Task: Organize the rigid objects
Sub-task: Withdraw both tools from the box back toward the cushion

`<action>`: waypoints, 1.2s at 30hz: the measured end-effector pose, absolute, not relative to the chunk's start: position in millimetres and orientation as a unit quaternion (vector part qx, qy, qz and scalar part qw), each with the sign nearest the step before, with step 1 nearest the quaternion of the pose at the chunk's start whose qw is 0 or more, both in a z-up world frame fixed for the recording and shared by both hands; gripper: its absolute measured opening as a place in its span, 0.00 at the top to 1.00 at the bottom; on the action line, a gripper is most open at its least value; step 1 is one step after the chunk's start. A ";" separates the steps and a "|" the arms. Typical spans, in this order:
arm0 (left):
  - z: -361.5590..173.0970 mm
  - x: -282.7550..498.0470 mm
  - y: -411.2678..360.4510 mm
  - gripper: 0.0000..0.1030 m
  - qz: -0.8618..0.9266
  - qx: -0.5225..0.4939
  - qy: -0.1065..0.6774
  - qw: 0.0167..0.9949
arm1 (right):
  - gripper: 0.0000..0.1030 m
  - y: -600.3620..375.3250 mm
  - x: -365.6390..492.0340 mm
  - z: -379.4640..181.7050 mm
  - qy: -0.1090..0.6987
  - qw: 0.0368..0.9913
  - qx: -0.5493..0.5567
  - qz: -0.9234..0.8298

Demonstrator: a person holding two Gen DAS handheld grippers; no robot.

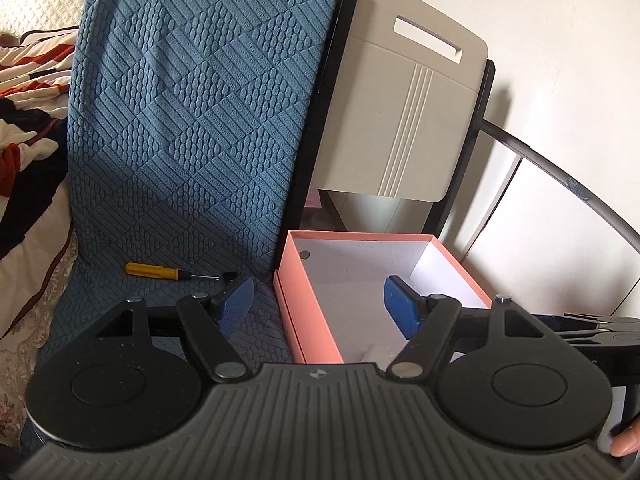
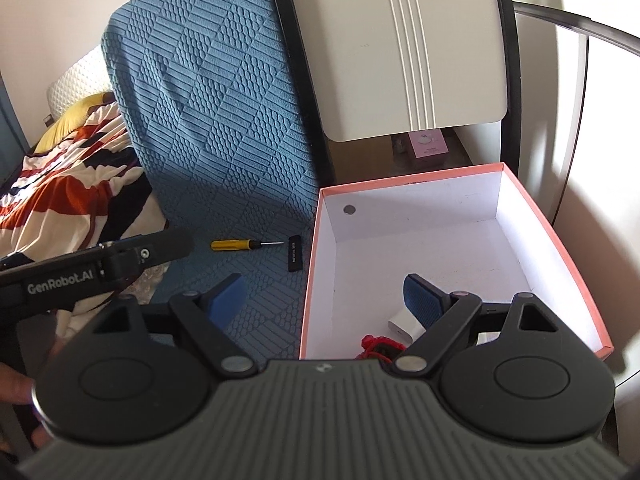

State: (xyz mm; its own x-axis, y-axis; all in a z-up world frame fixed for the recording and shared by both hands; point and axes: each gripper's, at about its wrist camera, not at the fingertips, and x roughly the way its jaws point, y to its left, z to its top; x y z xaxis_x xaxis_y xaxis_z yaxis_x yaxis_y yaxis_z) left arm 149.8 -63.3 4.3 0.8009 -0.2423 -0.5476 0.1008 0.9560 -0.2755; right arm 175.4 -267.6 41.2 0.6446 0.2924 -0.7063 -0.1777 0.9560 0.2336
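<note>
- The left gripper (image 1: 320, 304) stands wide apart with nothing between its blue pads; one finger hangs over the blue textured cover (image 1: 192, 120), the other over the near corner of the pink box (image 1: 316, 320).
- The right gripper (image 2: 324, 304) is likewise spread wide and empty, straddling the box's left wall, with its right finger over the box interior.
- Just under that right finger, on the white floor of the box, lies a small white block (image 2: 404, 326) that looks like a charger, and beside it a red item (image 2: 378, 346), partly hidden by the gripper body. I judge these as already put away.
- A round silver spot (image 2: 349, 209) shows on the box's far inner wall; whether it is a loose object or part of the box I cannot tell.
- Farther out, on the blue cover, a yellow-handled screwdriver (image 2: 240, 244) lies flat, its tip pointing toward a small black rectangular piece (image 2: 295, 256) that sits just beside the box's left wall, outside it.
- Judging from this, the task is partway done: two things appear stowed, and at least the screwdriver and the black piece remain to be picked up and placed in the box.
- Beyond the box stands a beige panel (image 2: 400, 60) in a dark frame, not part of the sorting as far as I can see.
</note>
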 end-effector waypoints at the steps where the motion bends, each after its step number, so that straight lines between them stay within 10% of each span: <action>1: 2.4 149.8 -61.1 0.26 -0.090 -0.112 0.306 0.941 | 0.15 -264.0 174.9 39.3 0.402 0.904 0.070 0.129; 36: -87.4 187.2 29.0 0.25 -0.025 -0.095 0.316 0.944 | 0.15 -162.4 160.2 -33.1 0.430 0.893 0.019 0.135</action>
